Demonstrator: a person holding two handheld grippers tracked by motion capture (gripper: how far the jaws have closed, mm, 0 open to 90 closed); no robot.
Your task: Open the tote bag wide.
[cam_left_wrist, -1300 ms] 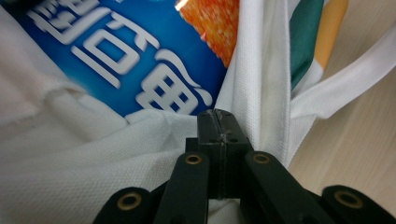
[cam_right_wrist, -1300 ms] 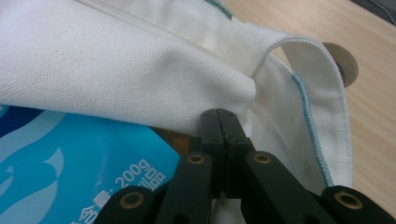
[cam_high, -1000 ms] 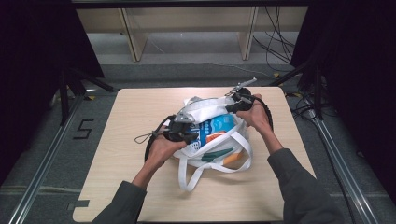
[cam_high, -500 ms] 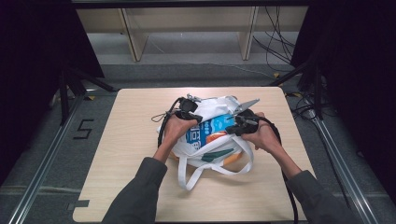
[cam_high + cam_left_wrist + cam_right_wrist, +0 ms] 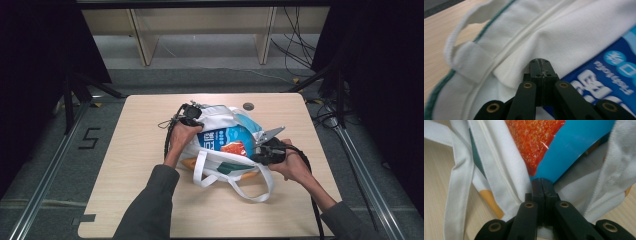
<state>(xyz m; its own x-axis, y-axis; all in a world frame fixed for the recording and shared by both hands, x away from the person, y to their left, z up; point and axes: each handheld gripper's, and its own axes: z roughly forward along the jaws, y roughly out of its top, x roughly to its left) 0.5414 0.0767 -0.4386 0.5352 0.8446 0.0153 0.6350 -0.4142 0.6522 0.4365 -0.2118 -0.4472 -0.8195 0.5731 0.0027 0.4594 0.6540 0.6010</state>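
Tote bag, white canvas, lies at the centre of the high view on the table, its mouth stretched around a blue packet. We find 2 grippers at opposite rims: the left gripper clamped fully closed on a fold of cloth, the right gripper likewise closed on the rim beside the packet. We judge this pinch-and-spread hold keeps the mouth open. Both handles trail slack toward the lower frame.
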